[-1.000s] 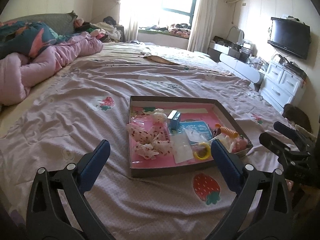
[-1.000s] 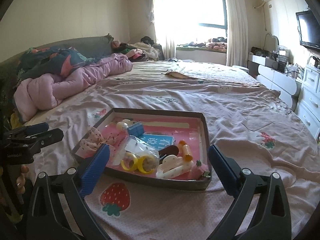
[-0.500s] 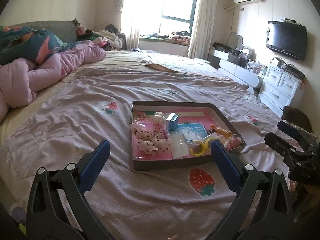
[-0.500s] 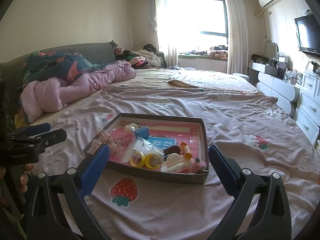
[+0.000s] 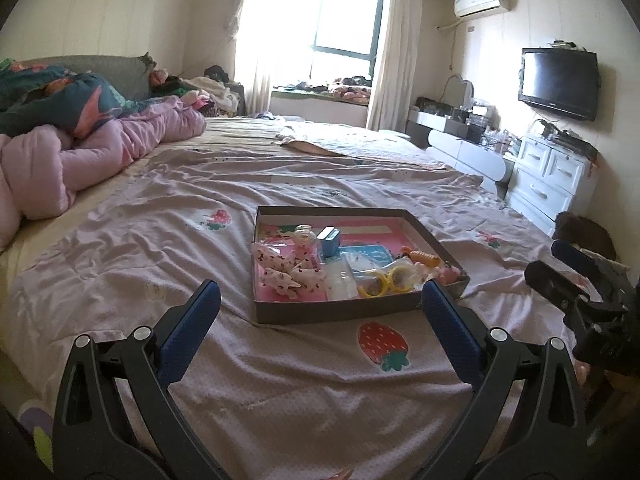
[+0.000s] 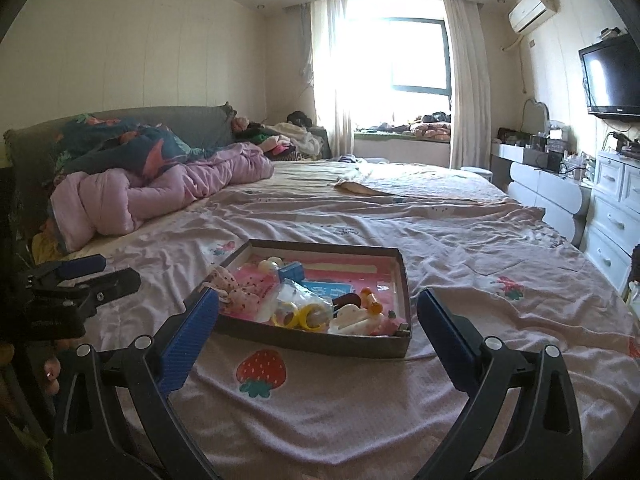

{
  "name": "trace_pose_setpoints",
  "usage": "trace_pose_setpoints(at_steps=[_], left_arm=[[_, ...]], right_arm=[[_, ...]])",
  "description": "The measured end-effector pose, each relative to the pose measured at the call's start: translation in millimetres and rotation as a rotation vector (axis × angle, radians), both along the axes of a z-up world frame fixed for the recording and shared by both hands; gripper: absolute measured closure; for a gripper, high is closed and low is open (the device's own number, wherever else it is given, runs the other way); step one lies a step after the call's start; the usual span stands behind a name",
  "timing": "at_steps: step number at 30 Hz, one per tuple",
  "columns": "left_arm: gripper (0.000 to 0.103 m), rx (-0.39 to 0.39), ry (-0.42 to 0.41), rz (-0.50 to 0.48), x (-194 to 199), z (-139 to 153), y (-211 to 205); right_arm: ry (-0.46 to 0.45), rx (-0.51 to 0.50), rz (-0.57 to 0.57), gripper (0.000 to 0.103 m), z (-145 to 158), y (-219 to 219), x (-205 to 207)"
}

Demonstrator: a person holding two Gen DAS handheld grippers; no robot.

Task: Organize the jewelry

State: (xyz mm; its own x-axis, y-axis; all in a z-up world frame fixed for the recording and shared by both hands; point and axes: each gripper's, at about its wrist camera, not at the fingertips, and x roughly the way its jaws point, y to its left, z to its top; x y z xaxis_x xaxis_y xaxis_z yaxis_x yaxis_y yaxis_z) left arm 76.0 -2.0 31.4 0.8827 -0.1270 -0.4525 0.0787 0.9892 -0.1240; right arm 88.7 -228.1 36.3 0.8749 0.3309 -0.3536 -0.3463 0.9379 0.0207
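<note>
A shallow grey box (image 5: 340, 312) with a pink floor lies on the bed; it also shows in the right wrist view (image 6: 312, 344). It holds spotted bows (image 5: 288, 270), a small blue box (image 5: 330, 240), clear bags (image 5: 344, 280), a yellow ring toy (image 5: 386, 284) and an orange hair coil (image 5: 426, 258). My left gripper (image 5: 320, 300) is open and empty, just short of the box. My right gripper (image 6: 318, 304) is open and empty, at the box's near edge.
The pink strawberry-print sheet (image 5: 200, 360) covers the bed. A rolled pink quilt (image 5: 100, 160) lies at the far left. White drawers (image 5: 552, 176) and a wall television (image 5: 558, 84) stand on the right. A window (image 5: 344, 40) is at the back.
Both grippers have pulled back and tilted up, so the box looks smaller and farther away. Both stayed open and empty. Nothing in the box moved.
</note>
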Motion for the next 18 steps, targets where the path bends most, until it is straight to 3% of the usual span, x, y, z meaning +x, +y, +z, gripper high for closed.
trace_pose_setpoints(at_steps=[18], left_arm=[[0.011, 0.015, -0.032, 0.001, -25.4, -5.6, -0.4]], right_arm=[[-0.039, 0.002, -0.048, 0.007, -12.8, -12.4, -35.4]])
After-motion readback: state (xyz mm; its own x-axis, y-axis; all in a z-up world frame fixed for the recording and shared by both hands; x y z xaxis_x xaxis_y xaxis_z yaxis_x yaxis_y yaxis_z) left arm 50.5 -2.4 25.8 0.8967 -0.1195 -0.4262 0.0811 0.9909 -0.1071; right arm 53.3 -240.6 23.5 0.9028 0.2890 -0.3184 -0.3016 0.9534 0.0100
